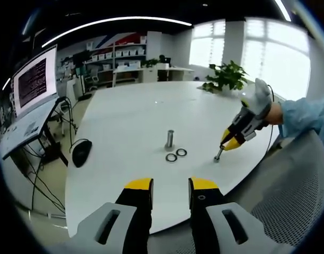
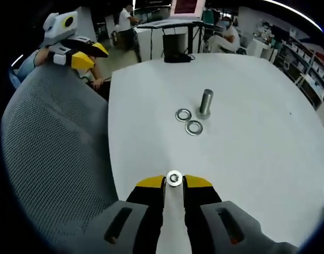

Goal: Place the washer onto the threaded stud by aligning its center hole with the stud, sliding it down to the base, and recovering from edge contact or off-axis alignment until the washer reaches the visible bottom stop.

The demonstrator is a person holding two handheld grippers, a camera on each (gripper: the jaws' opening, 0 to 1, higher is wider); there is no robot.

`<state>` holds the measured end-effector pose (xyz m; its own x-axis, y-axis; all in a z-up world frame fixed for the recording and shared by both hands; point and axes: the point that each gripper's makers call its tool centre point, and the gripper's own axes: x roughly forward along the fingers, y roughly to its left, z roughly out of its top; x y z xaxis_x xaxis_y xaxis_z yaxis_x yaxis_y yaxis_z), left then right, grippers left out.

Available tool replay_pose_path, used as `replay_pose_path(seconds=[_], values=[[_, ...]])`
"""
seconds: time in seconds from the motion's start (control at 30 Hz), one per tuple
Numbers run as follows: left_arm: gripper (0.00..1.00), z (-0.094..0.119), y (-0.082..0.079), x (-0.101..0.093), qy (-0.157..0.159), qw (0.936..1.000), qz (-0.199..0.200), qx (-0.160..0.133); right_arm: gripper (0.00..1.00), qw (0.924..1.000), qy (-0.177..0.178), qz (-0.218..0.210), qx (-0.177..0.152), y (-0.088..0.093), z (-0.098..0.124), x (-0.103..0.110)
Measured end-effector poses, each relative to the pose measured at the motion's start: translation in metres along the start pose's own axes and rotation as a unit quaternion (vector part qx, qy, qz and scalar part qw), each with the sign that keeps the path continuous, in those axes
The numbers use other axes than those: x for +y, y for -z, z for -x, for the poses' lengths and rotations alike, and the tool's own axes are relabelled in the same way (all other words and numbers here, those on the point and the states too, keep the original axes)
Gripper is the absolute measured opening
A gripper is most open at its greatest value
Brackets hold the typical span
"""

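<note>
The right gripper [image 2: 174, 182] has its yellow-tipped black jaws closed on a bolt [image 2: 174, 179], whose round metal head with a small centre dimple sits between the tips; in the left gripper view the same gripper [image 1: 229, 144] hangs over the table's near-right part, with the bolt [image 1: 218, 155] slanting down from it and its lower end at or just above the table top, contact not clear. A hand [image 1: 272, 112] in a pale blue sleeve holds it.

The left gripper [image 1: 170, 186] stands released, its two jaws apart with a clear gap and nothing between them, low before the table's rim. In the right gripper view it [image 2: 88, 57] shows at upper left beyond a grey mesh chair back [image 2: 51, 153].

The table [image 1: 125, 111] is smooth, white and rounded. Near its middle stands an upright metal cylinder, the stud [image 1: 169, 138]. Just beside its base lie two flat metal washers [image 1: 176, 155], rings with open centres, side by side and flat on the table, neither on the stud. In the right gripper view the stud [image 2: 205, 102] rises behind the washers [image 2: 188, 121].
</note>
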<state>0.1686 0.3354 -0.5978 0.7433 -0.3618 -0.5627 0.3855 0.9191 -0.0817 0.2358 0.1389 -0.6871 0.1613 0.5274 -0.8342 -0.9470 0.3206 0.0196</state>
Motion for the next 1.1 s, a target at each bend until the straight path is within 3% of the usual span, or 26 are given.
replay_pose_path(seconds=[0.23,0.87,1.1], values=[[0.24,0.0,0.001,0.0,0.0,1.0,0.001,0.003,0.18,0.9999,0.003,0.0,0.014,0.007,0.0,-0.002],[0.24,-0.001,0.003,0.0,0.001,1.0,-0.002,0.009,0.18,0.9997,0.012,-0.021,0.006,0.011,0.007,-0.014],[0.24,-0.001,0.004,-0.001,0.002,0.9999,-0.004,0.012,0.18,0.9996,0.024,-0.004,-0.016,-0.006,0.014,-0.027]])
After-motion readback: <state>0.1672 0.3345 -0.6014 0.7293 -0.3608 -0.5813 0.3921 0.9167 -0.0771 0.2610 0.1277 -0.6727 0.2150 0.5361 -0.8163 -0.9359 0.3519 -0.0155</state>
